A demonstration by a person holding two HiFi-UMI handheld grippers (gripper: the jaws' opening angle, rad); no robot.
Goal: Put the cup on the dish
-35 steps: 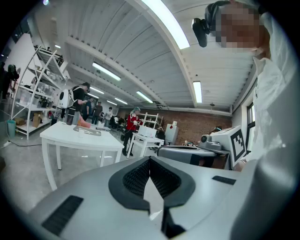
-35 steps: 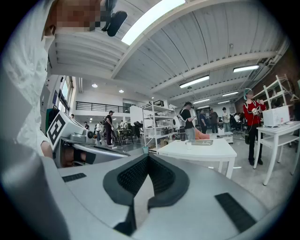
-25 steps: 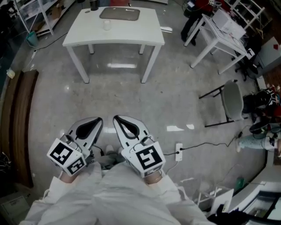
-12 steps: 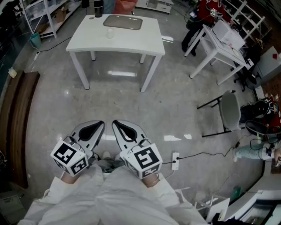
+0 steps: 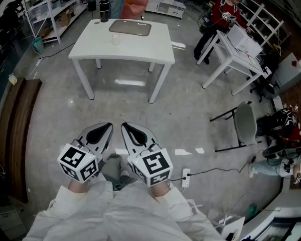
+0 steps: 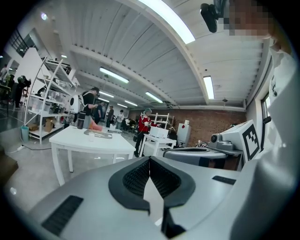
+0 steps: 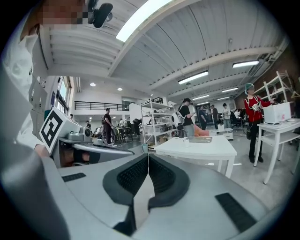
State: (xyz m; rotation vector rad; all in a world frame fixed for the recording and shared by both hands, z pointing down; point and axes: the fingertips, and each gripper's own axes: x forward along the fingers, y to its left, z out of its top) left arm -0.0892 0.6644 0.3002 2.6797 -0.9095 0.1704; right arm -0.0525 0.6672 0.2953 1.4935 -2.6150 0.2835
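A small white cup (image 5: 115,39) stands on a white table (image 5: 141,47) far ahead of me, beside a flat grey dish (image 5: 130,28). From the left gripper view the cup (image 6: 91,136) and dish (image 6: 99,134) look tiny on the tabletop; the right gripper view also shows the cup (image 7: 185,140) and dish (image 7: 198,139). Both grippers are held side by side close to my body, over the floor and well short of the table. My left gripper (image 5: 106,127) is shut and holds nothing. My right gripper (image 5: 126,127) is also shut and empty.
A black bottle (image 5: 104,7) stands at the table's back edge. A second white table (image 5: 235,42) and a folding chair (image 5: 247,117) are to the right. A power strip with cable (image 5: 184,178) lies on the floor. Shelving (image 5: 42,14) and a wooden bench (image 5: 19,127) are on the left. People stand behind.
Both grippers have shifted a little forward over the floor, still side by side. Their jaws stay shut.
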